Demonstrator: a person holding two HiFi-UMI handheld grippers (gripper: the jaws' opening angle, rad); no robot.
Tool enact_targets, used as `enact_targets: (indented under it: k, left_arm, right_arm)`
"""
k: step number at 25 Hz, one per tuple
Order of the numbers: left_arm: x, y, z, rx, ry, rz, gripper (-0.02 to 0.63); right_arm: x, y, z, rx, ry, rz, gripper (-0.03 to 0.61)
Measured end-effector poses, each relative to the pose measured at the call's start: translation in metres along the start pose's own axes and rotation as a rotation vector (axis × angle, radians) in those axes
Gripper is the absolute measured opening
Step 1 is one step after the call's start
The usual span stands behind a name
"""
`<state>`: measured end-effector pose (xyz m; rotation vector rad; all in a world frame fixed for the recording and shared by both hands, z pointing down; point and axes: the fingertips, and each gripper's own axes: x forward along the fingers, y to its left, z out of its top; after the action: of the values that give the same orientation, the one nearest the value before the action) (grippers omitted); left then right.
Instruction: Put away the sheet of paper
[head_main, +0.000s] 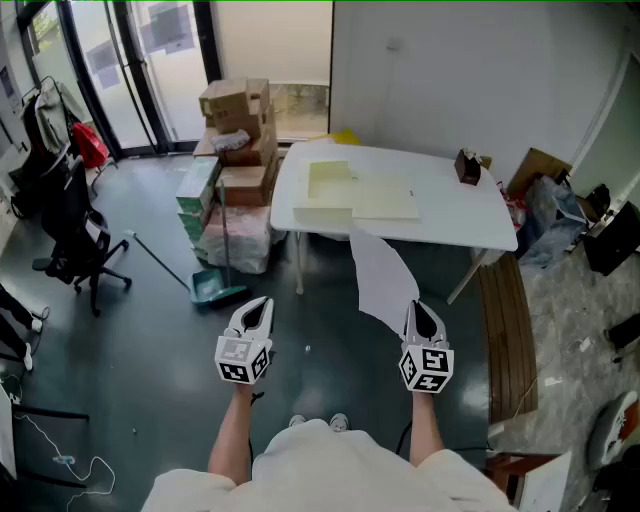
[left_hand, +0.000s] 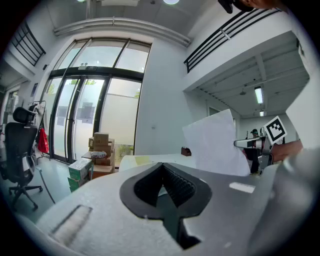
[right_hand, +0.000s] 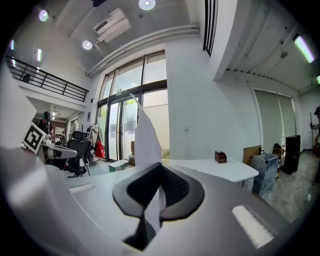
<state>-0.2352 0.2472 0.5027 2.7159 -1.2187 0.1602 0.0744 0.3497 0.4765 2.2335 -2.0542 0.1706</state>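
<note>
Nearest, the right tool (head_main: 423, 312) pinches the near end of the sheet of paper (head_main: 382, 275), whose length runs away from it toward the white worktop (head_main: 455, 215) well ahead, while the left tool (head_main: 256, 310), pressed together on nothing, hangs alongside, farther from the sheet.

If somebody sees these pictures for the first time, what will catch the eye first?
The white sheet of paper stands out first: it rises from the right gripper, whose jaws are shut on it, in the middle of the head view. Beyond it is the white table, with a stack of cardboard boxes at its left end. The left gripper is shut and empty.
</note>
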Motion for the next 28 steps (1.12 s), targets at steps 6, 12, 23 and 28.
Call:
enact_targets:
  k: [6, 12, 23, 28]
  left_arm:
    - [0.006, -0.009, 0.001, 0.007, -0.002, 0.004, 0.002]
    - [0.015, -0.026, -0.003, 0.004, 0.002, 0.015, 0.002]
    - [0.029, -0.052, -0.016, -0.011, 0.025, 0.051, 0.002]
    - [0.035, -0.056, -0.028, -0.014, 0.044, 0.053, 0.002]
  right_arm:
    - [0.002, -0.008, -0.003, 0.016, -0.008, 0.020, 0.002]
    - [0.004, -0.019, -0.016, 0.031, 0.010, 0.044, 0.002]
    - [0.014, -0.038, -0.019, 0.019, 0.017, 0.114, 0.002]
    - [0.020, -0.042, -0.028, 0.033, 0.024, 0.125, 0.002]
